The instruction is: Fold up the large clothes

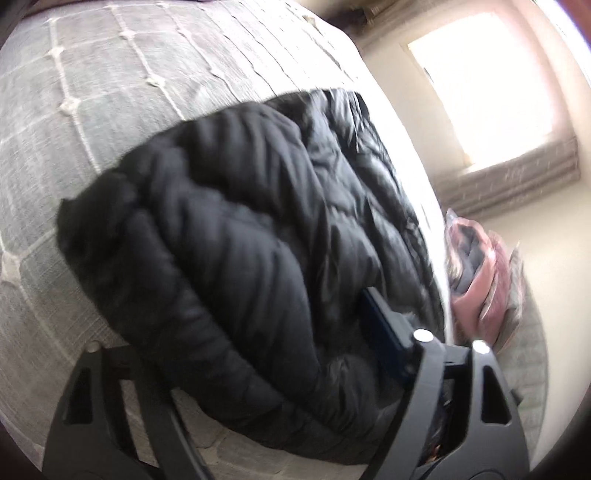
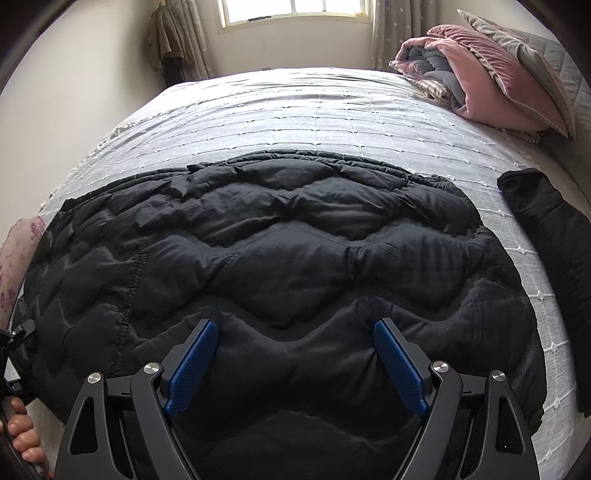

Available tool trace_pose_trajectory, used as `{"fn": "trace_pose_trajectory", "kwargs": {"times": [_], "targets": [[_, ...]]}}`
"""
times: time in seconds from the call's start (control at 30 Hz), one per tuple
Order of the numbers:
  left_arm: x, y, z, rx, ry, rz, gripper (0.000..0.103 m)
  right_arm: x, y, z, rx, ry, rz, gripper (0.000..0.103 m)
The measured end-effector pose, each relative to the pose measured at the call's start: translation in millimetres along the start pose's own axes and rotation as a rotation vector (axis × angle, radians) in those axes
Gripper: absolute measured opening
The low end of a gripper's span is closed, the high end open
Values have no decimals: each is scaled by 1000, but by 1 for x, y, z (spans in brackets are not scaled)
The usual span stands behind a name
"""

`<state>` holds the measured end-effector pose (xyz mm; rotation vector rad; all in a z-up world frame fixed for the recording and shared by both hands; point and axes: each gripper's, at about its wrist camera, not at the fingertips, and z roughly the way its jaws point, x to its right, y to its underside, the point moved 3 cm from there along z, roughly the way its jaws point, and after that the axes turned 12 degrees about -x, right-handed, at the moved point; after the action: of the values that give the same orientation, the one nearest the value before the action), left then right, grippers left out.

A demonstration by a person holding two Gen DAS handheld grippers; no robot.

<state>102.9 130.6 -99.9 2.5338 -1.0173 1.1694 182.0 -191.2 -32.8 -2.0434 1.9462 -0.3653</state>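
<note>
A large black quilted down jacket (image 2: 288,258) lies spread on the grey checked bedspread (image 2: 295,114). My right gripper (image 2: 295,350) is open, its blue pads (image 2: 399,369) wide apart just above the jacket's near part. In the left wrist view the jacket (image 1: 229,236) is a bunched black mass filling the middle. My left gripper (image 1: 280,350) is at its edge; the right blue pad (image 1: 384,328) presses into the cloth and the left finger is hidden under the fabric. The view is blurred and tilted.
A folded pink and grey blanket (image 2: 480,81) and a pillow (image 2: 524,44) sit at the far right of the bed. Another black garment (image 2: 554,251) lies at the right edge. A window (image 2: 291,11) and a hanging coat (image 2: 170,40) are on the far wall.
</note>
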Motion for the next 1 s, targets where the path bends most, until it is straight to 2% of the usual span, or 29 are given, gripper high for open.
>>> {"fn": "trace_pose_trajectory", "kwargs": {"times": [0.07, 0.17, 0.37, 0.5, 0.63, 0.67, 0.73, 0.77, 0.8, 0.83, 0.87, 1.0], "targets": [[0, -1, -4, 8, 13, -4, 66, 1, -1, 2, -2, 3, -1, 88], [4, -2, -8, 27, 40, 4, 66, 1, -1, 3, -2, 8, -3, 88], [6, -8, 0, 20, 43, 3, 69, -2, -1, 5, -1, 23, -9, 88], [14, -14, 4, 44, 57, 13, 67, -3, 1, 4, -1, 23, -4, 88], [28, -13, -9, 86, 50, 77, 42, -2, 0, 4, -3, 26, 1, 88], [32, -12, -12, 96, 60, 98, 40, -2, 0, 4, -4, 27, 2, 88], [41, -11, -19, 110, 86, 137, 40, -3, 0, 5, -5, 30, 5, 88], [44, -12, -19, 108, 89, 148, 43, -3, 0, 5, -6, 31, 5, 88], [44, -13, -17, 101, 84, 147, 47, -3, 0, 5, -6, 31, 6, 88], [43, -14, -14, 93, 82, 138, 56, -3, 0, 6, -7, 32, 6, 88], [40, -16, -10, 80, 90, 116, 60, -3, 0, 6, -7, 32, 5, 88], [32, -26, -2, 64, 136, 50, 60, -5, 1, 7, -6, 41, -3, 88]]}}
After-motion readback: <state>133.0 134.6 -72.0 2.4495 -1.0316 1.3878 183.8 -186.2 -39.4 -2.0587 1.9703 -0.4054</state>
